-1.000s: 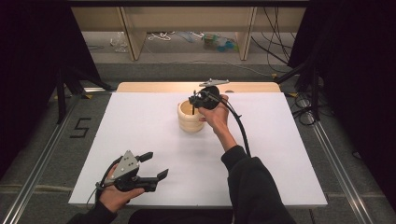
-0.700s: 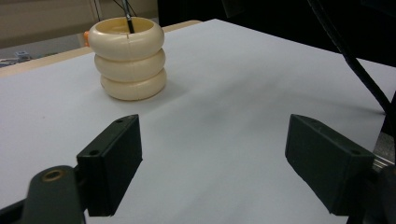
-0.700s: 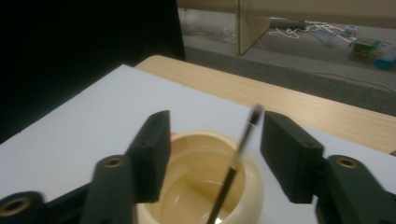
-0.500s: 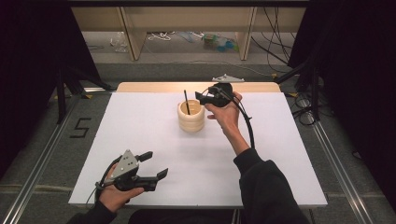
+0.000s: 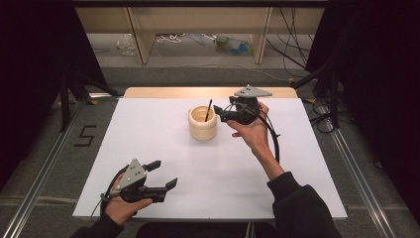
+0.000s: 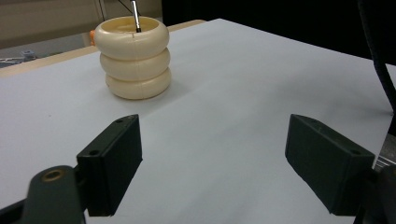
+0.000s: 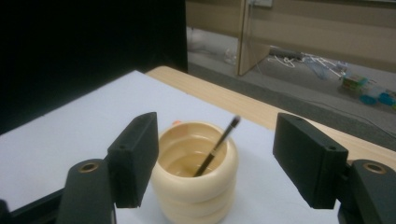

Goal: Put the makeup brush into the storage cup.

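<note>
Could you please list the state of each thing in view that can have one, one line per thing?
Left gripper: open, holding nothing, low over the near left of the table.
Right gripper: open, holding nothing, raised just right of the cup.
Cup: upright on the table, holding the pen.
Pen: standing tilted inside the cup, leaning on its rim, tip sticking out.

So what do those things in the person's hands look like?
Each tool (left, right) is black with two blocky jaws and a grey three-cornered plate on top. A black cable trails from the right one. The sleeves are dark.
</note>
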`<state>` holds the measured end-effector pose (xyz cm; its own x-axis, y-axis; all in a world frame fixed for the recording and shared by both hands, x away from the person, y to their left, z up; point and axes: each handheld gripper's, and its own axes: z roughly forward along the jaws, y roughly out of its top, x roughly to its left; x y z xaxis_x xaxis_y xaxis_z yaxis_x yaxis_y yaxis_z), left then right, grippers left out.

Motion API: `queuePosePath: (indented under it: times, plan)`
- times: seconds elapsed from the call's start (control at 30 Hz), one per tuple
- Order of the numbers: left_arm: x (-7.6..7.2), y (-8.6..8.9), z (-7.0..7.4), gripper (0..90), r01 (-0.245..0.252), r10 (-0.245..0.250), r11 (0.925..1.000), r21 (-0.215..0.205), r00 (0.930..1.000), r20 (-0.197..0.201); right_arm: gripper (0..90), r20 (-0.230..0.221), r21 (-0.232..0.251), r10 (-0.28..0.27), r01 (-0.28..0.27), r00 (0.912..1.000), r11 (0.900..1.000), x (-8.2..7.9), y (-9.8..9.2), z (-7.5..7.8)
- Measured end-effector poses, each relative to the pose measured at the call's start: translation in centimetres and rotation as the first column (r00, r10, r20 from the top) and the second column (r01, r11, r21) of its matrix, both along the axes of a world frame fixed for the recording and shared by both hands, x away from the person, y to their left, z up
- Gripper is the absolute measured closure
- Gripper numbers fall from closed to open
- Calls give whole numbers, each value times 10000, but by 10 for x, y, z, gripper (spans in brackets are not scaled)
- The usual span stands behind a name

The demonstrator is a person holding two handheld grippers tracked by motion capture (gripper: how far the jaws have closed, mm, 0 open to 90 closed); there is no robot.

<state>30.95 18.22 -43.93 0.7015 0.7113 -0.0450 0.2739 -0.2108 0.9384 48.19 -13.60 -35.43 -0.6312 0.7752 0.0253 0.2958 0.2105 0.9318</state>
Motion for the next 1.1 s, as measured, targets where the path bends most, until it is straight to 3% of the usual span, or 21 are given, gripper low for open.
queuePosePath:
  times: [0.17,0.3,0.37,0.43,0.63,1.1]
  plan:
    - [0,0,0,188,134,-135,9999,-38,9999,-65,296,7,105,247,-247,9997,9996,-17,-5,3]
    - [0,1,-1,188,23,-25,9998,-179,9999,-105,289,390,-101,326,-322,9987,9994,-28,-13,1]
    - [0,1,-1,188,12,-14,9999,-157,9999,-116,287,342,-14,412,-412,9986,9991,-33,-16,-2]
    - [0,1,0,188,-28,27,10000,-63,9999,-102,279,245,-272,491,-485,9985,9985,-37,-18,-3]
    - [-1,1,0,188,17,-18,10000,-64,10000,-81,272,301,-4,683,-683,9972,9977,-46,-25,-4]
    - [0,2,1,187,11,-11,10000,-90,10000,18,245,62,-14,940,-940,9956,9956,-65,-39,-14]
